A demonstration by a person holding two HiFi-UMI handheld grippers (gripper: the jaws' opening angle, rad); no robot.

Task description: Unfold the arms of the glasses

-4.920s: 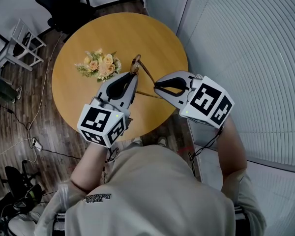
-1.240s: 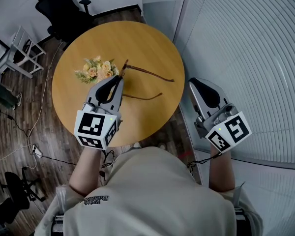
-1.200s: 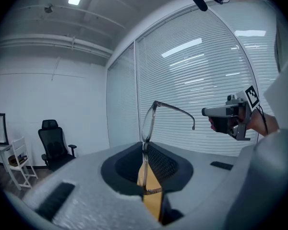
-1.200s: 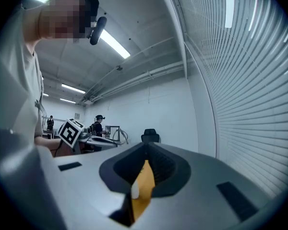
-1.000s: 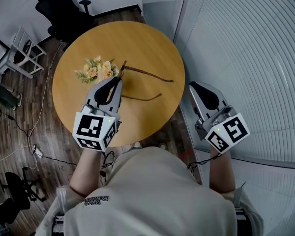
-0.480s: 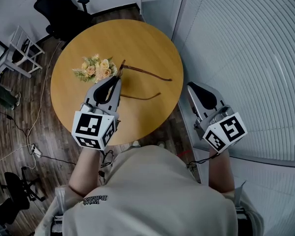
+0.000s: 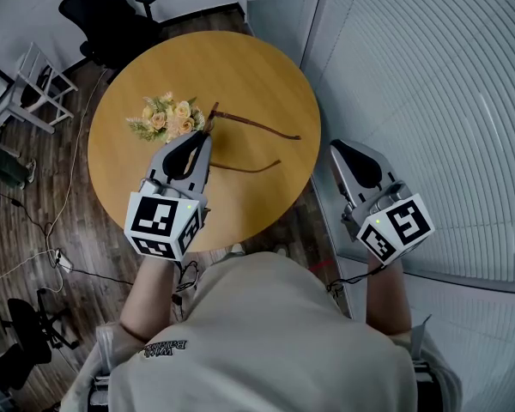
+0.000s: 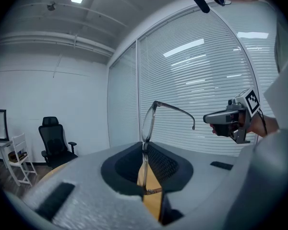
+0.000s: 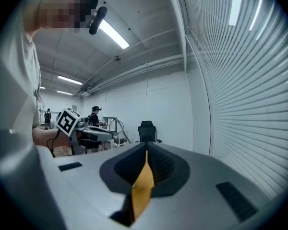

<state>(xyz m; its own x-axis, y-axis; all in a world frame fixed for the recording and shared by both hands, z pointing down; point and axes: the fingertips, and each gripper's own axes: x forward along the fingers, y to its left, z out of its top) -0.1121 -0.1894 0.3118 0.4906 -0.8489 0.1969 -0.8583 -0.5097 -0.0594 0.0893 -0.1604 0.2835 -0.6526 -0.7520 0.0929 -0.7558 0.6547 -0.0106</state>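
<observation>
The glasses (image 7: 257, 127) are thin and brown-rimmed, and both arms stand unfolded, reaching right over the round wooden table (image 7: 240, 67). My left gripper (image 7: 206, 137) is shut on the front of the frame, near one lens. In the left gripper view the lens (image 8: 149, 123) rises upright from between the jaws (image 8: 145, 145), and one arm arcs off to the right. My right gripper (image 7: 336, 148) hangs beyond the table's right edge, well apart from the glasses. Its jaws (image 9: 146, 151) are shut with nothing between them.
A small bouquet of pale flowers (image 7: 167, 118) lies on the table just left of the glasses. White blinds (image 7: 429, 101) fill the right side. A black office chair (image 7: 103, 7) and a white chair (image 7: 34, 80) stand on the dark wood floor beyond the table.
Early on my right gripper was at the glasses' arm; it has since let go and drawn back right, off the table. Over the last second both grippers stay still.
</observation>
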